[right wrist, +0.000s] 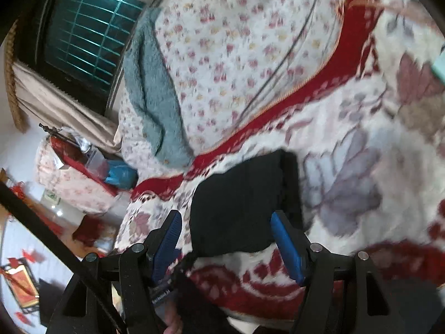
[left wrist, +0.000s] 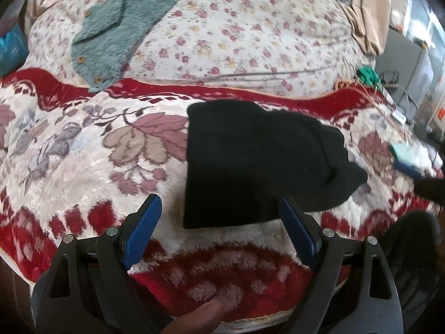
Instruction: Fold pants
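The black pants [left wrist: 256, 161] lie folded into a thick, roughly square bundle on the red and white floral blanket [left wrist: 83, 167]. My left gripper [left wrist: 219, 211] is open and empty, just in front of the bundle's near edge, its blue pads apart. In the right wrist view the same bundle [right wrist: 242, 206] lies flat, blurred by motion. My right gripper [right wrist: 225, 228] is open with its blue pads on either side of the bundle's near edge, not closed on it.
A teal fleece garment [left wrist: 116, 30] lies on the flowered sheet [left wrist: 236, 41] beyond the blanket. A phone-like object [left wrist: 408, 156] sits at the blanket's right edge. The bed's edge, a window [right wrist: 83, 36] and floor clutter show at left in the right wrist view.
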### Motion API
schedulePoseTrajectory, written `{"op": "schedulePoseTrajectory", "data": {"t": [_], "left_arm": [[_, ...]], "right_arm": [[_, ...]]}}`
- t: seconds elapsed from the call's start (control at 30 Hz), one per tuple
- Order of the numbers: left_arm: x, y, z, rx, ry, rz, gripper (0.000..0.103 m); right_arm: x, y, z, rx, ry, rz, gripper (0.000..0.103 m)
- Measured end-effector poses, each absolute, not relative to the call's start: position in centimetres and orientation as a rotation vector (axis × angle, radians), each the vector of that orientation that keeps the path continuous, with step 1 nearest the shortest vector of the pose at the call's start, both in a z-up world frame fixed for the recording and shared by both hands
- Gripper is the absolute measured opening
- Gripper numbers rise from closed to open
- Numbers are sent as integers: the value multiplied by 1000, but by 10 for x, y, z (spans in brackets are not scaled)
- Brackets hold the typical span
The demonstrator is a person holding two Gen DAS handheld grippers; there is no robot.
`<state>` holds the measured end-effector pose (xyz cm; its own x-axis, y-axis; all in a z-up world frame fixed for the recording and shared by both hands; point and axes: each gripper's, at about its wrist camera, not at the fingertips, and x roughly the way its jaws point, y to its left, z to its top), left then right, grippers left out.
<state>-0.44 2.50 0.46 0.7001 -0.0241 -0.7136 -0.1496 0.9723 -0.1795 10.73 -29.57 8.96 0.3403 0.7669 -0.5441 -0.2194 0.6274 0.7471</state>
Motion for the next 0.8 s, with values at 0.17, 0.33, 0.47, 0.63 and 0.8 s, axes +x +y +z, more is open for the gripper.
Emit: {"op": "schedulePoseTrajectory", "data": {"t": [0.17,0.33,0.47,0.63,0.8], "left_arm": [[-11,36,11,-274,731,113,86],[-14,37,11,-298,717,89,86],[-18,35,17,-262,655,150,86],[-9,38,5,-282,723,134,86],[-3,25,1,-219,781,108,84]], "right_arm": [[127,-297,43,731,1170,645,65],[133,-302,18,826,1215,672,65],[130,-290,24,790,1182,758,64],[135,-282,12,780,1218,729,64],[134,-285,12,807,1172,722,64]]}}
